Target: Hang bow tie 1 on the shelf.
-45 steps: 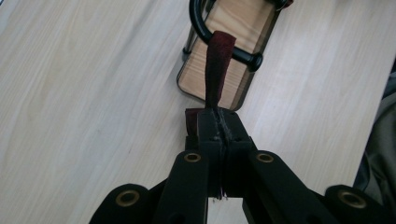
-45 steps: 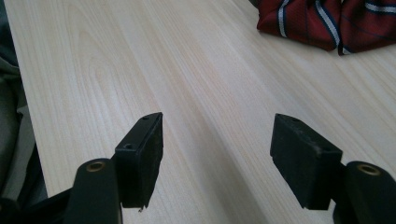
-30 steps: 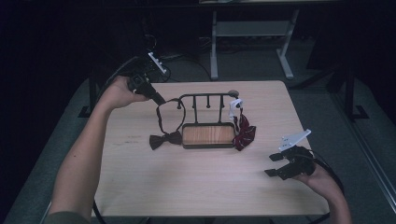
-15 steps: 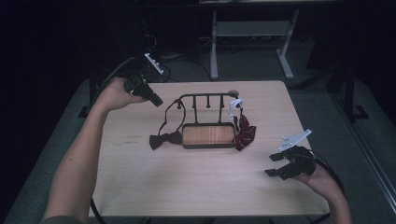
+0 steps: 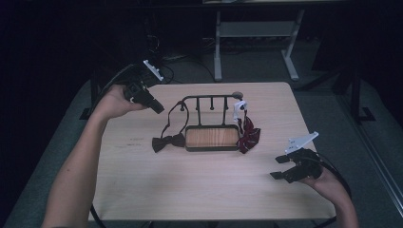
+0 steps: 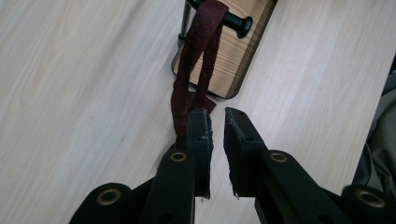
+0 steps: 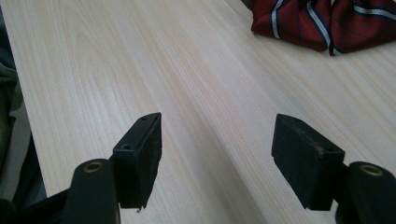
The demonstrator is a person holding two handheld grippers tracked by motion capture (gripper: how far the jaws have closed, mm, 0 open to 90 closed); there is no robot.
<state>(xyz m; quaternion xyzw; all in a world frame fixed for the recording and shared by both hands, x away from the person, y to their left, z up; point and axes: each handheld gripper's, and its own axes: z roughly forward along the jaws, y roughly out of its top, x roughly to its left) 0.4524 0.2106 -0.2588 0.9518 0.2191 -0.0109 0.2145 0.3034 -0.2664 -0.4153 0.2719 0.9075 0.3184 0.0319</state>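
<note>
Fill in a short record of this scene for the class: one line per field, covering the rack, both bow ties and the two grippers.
rack: black metal stand with a wooden base, mid-table
dark bow tie: bow on the table left of the rack, strap looped over a rack peg
striped bow tie: red, at the rack's right end
left gripper: jaws just been opening, narrow gap, nothing between them, strap just beyond the tips
right gripper: open, empty, above bare table at front right
</note>
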